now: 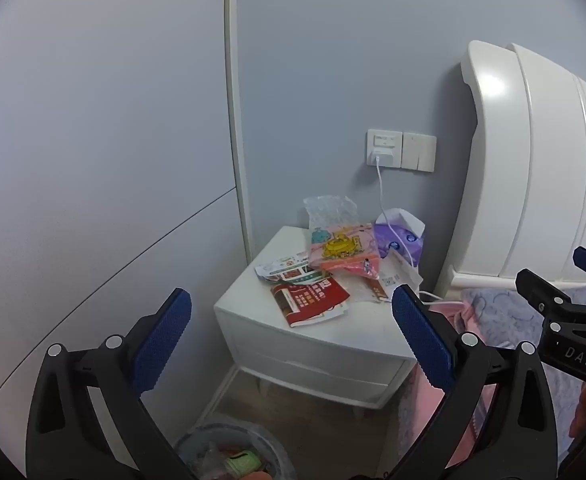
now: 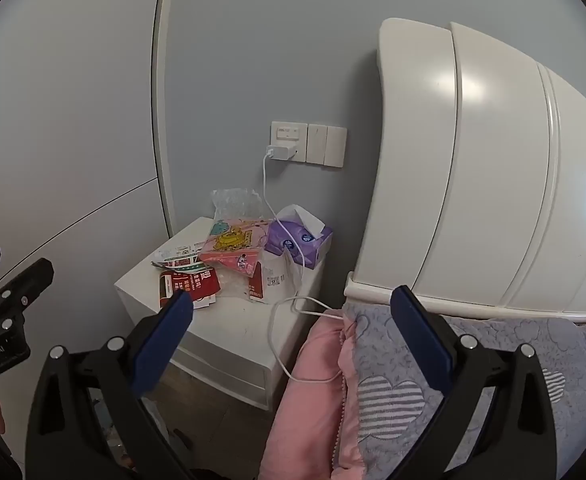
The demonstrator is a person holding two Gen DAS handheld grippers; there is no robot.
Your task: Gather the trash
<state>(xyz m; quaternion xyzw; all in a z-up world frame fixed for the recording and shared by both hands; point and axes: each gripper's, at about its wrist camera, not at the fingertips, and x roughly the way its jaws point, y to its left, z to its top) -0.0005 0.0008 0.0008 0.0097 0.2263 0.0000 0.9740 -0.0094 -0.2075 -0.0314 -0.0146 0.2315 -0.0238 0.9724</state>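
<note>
Left wrist view shows the approach step: both the left hand-held gripper (image 1: 291,306) and right hand-held gripper (image 2: 293,306) spread and empty, wrappers (image 1: 325,264) heaped toward the tabletop's (image 1: 253,280) rear edge, calling for a reach forward and pinch, then the bin (image 1: 229,452) below.

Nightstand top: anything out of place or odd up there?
Yes. The nightstand carries a loose heap of wrappers: a red packet at the front left edge, a pink snack bag tilted on top, and crumpled clear plastic behind. A white charger cable trails off the edge onto the bed.
</note>
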